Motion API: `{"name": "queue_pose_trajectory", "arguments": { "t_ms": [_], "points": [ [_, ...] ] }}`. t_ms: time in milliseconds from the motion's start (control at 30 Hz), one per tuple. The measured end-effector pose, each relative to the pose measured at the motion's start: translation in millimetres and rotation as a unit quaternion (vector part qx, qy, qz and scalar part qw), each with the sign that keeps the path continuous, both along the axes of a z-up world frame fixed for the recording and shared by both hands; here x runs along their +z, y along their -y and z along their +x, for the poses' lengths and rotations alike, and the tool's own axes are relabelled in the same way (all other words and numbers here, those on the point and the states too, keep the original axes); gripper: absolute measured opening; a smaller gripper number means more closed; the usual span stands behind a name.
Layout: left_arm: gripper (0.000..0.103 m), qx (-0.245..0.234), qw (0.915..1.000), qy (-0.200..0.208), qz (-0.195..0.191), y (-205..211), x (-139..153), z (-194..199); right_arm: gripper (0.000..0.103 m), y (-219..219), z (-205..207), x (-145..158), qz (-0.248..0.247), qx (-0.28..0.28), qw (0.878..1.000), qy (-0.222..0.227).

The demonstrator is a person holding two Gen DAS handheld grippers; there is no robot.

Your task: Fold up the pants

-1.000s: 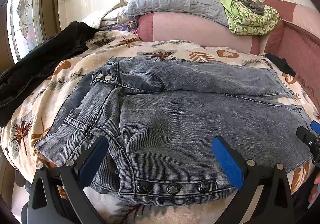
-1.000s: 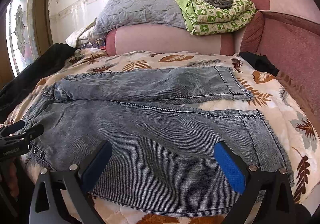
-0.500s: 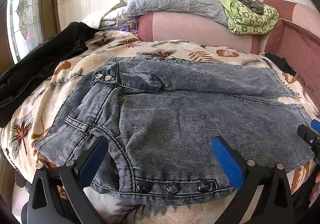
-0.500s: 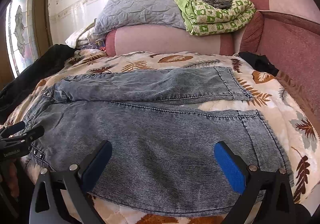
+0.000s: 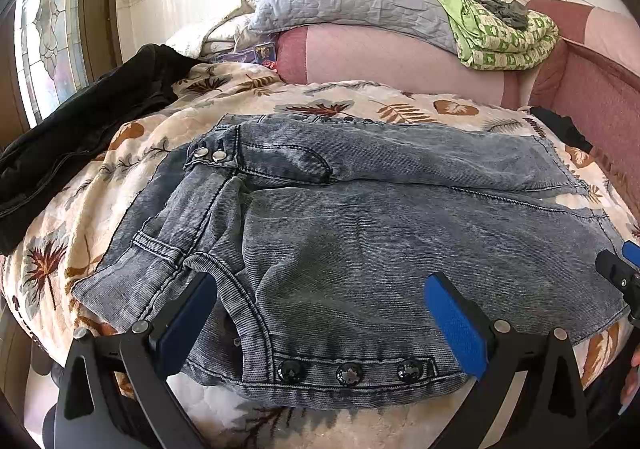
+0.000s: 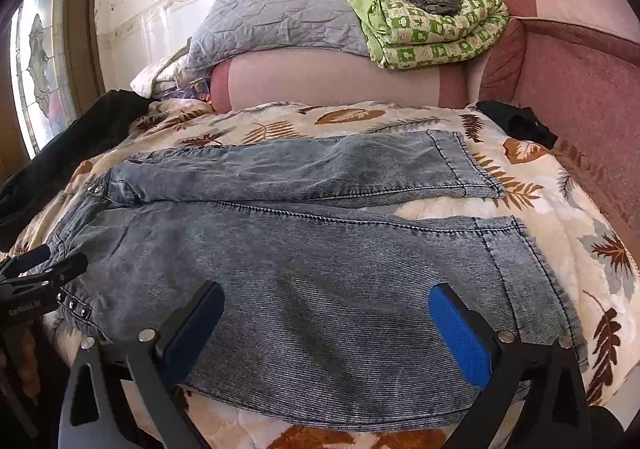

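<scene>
Both grippers hover with jaws spread wide and empty over the near edge of grey denim pants (image 5: 360,241) lying flat on a leaf-print bedspread (image 5: 132,185). The left gripper (image 5: 320,313) sits above the waistband, its three dark buttons (image 5: 348,371) at 6 o'clock; the right gripper (image 6: 326,323) is over the near leg, whose hem (image 6: 532,269) ends at 3 o'clock with bare bedspread beyond. The far leg (image 6: 320,169) lies parallel behind. A black garment (image 5: 80,129) crowds 10 o'clock. At 12 o'clock a pink bolster (image 6: 332,79) carries a grey quilt (image 6: 280,17) and a green blanket (image 6: 432,29).
</scene>
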State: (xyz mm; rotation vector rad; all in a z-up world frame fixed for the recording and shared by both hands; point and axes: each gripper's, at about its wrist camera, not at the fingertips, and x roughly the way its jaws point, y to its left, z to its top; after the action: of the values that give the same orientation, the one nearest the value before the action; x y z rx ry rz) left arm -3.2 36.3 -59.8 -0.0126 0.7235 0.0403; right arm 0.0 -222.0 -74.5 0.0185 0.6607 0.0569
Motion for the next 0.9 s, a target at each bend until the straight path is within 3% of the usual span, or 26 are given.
{"name": "queue_pose_trajectory", "arguments": {
  "t_ms": [233,367,467,633,767,867,900],
  "points": [
    [0.103,0.000,1.0000,0.001,0.000,-0.5,0.4,-1.0,0.103,-1.4,-0.3,-0.5,-0.003,0.003,1.000,-0.001],
    [0.103,-0.007,0.9998,-0.009,-0.016,-6.2,4.8,-0.1,0.103,8.6,5.1,7.0,0.027,0.011,0.999,-0.024],
    [0.103,0.002,0.9992,-0.016,-0.036,-22.7,17.2,4.0,0.103,43.2,9.9,22.6,0.077,0.010,0.996,-0.046],
    [0.103,0.044,0.9979,-0.026,-0.040,-68.7,30.5,22.3,0.103,127.3,29.8,41.4,0.094,-0.045,0.989,-0.102],
    [0.103,0.090,0.9893,-0.085,-0.077,-111.7,12.6,45.9,0.103,182.1,65.9,31.9,0.125,-0.061,0.977,-0.161],
    [0.103,0.118,0.9792,-0.140,-0.086,-128.6,-13.9,57.9,0.103,199.6,95.0,17.7,0.141,-0.062,0.969,-0.192],
    [0.103,0.121,0.9785,-0.140,-0.090,-128.9,-15.7,58.2,0.102,200.8,104.0,12.7,0.139,-0.060,0.968,-0.202]
  ]
}}
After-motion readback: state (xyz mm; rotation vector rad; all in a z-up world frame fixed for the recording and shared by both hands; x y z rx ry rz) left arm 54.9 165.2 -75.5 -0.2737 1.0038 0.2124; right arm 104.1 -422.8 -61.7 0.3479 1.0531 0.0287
